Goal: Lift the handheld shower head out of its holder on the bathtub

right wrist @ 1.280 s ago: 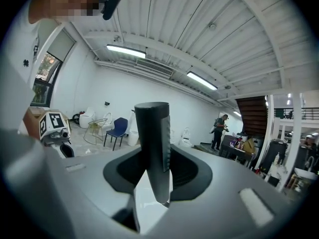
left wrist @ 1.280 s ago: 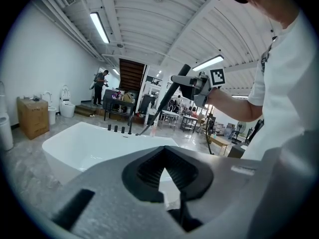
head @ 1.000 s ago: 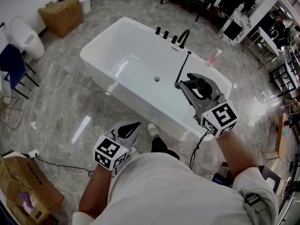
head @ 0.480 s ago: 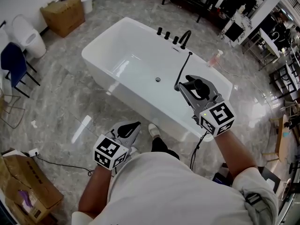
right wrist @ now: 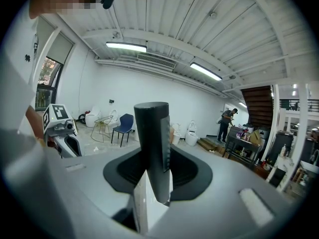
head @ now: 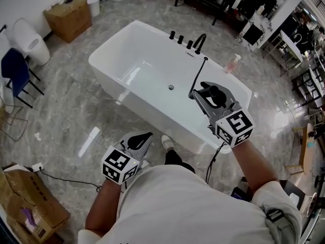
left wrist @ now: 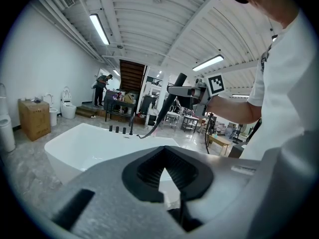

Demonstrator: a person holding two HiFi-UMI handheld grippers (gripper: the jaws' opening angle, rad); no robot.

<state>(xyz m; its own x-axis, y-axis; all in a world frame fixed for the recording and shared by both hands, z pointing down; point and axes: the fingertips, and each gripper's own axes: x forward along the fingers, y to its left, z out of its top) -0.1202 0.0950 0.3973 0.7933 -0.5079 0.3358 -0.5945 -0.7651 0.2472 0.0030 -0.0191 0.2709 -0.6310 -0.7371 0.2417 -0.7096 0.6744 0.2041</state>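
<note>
The black handheld shower head is clamped in my right gripper above the near right end of the white bathtub. Its black hose runs from the gripper back to the tub deck beside the black faucet. In the right gripper view the dark handle stands upright between the jaws of the right gripper. My left gripper hangs low by the person's left side, shut with nothing in it. The left gripper view shows its closed jaws and, beyond them, the shower head raised over the tub.
Three black knobs line the tub deck, and a pink bottle stands on the floor behind it. A cardboard box, a toilet and a blue chair are at the left. A cable trails over the marble floor.
</note>
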